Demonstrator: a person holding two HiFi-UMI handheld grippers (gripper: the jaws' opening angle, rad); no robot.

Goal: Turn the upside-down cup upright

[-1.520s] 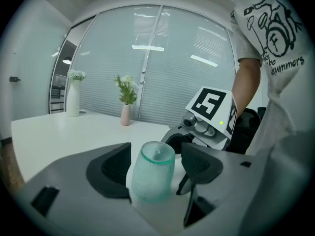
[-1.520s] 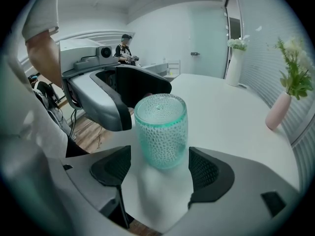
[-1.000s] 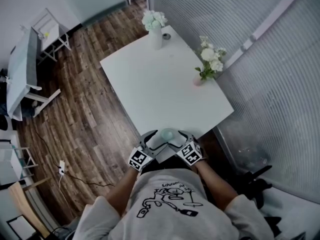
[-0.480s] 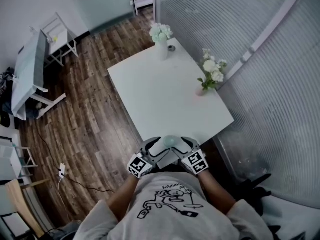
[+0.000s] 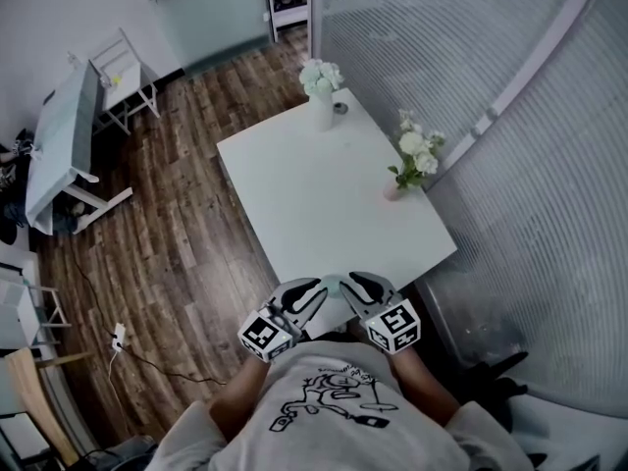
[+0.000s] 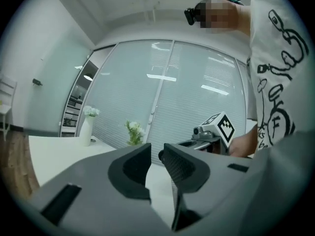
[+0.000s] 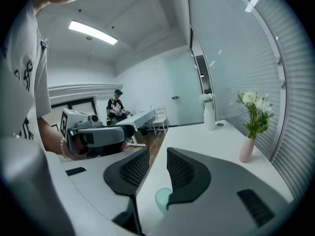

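Head view: left gripper [image 5: 312, 288] and right gripper [image 5: 355, 283] hang side by side over the near edge of the white rectangular desk [image 5: 324, 194]. The small pale-green cup [image 5: 334, 282] sits on the desk between and below them, mostly hidden, so can't tell if it's upright or inverted. Both grippers' jaws have just been closing and now stand a narrow gap apart with nothing between them; right gripper view shows the cup on the desk just below its jaws, not gripped.
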